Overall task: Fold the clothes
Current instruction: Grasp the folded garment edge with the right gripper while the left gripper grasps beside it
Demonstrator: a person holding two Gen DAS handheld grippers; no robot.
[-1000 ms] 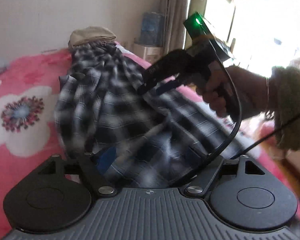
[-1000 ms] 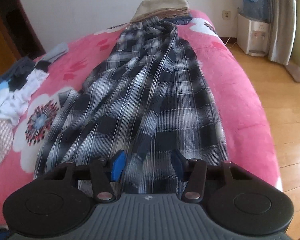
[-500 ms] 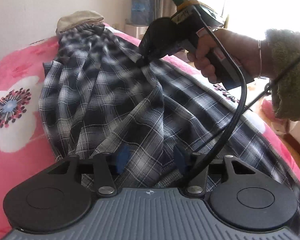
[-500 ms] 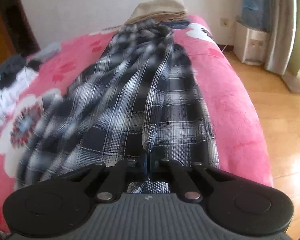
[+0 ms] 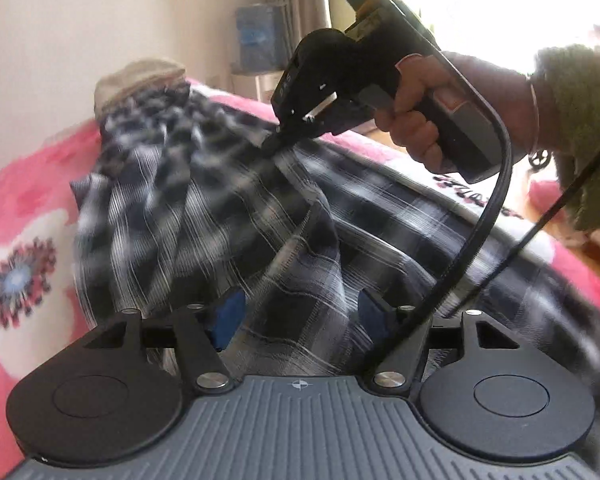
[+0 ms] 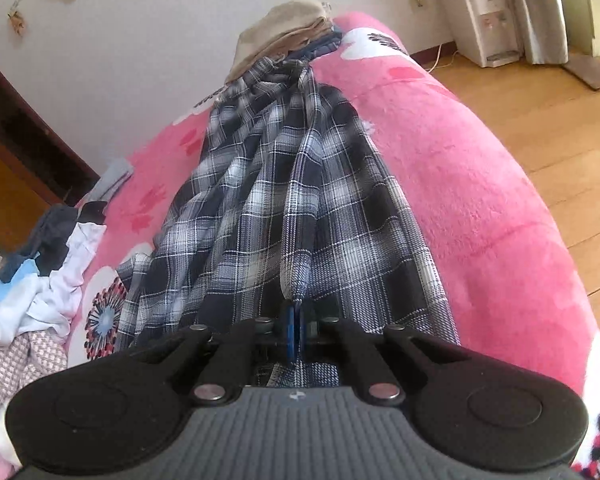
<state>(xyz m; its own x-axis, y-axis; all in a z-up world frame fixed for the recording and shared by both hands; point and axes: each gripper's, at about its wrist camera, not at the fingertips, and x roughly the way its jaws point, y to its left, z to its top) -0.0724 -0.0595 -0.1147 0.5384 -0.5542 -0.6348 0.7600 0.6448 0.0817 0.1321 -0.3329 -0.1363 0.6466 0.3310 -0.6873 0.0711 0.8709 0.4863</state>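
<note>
My right gripper (image 6: 296, 330) is clenched: its two blue pads are pressed together on a raised fold of the plaid shirt (image 6: 300, 216), and the fold stands up from the pads like a narrow ridge. In the left wrist view I see the same right gripper (image 5: 270, 145) from the side, with its tip pinching the cloth and pulling it up into a small peak, and my right hand (image 5: 416, 120) around its dark handle, a green fuzzy sleeve (image 5: 580, 132) behind the wrist.

My left gripper (image 5: 298, 314) is released. Its jaws have just been opening, and the blue pads stand apart, one on each side of a bunched part of the shirt (image 5: 236, 216). The cloth lies between them, but I cannot see the pads pressing on it.

The shirt lies long over the pink blanket (image 6: 472, 208) with white and red flowers, from my fingers away to the wall. Its far end touches a beige folded pile (image 6: 284, 28). On the left side of the blanket is a heap of white, blue and dark clothes (image 6: 36, 280). On the right, past the edge of the blanket, is the wooden floor (image 6: 560, 120), with a white water dispenser (image 6: 480, 24) beside a curtain.
</note>
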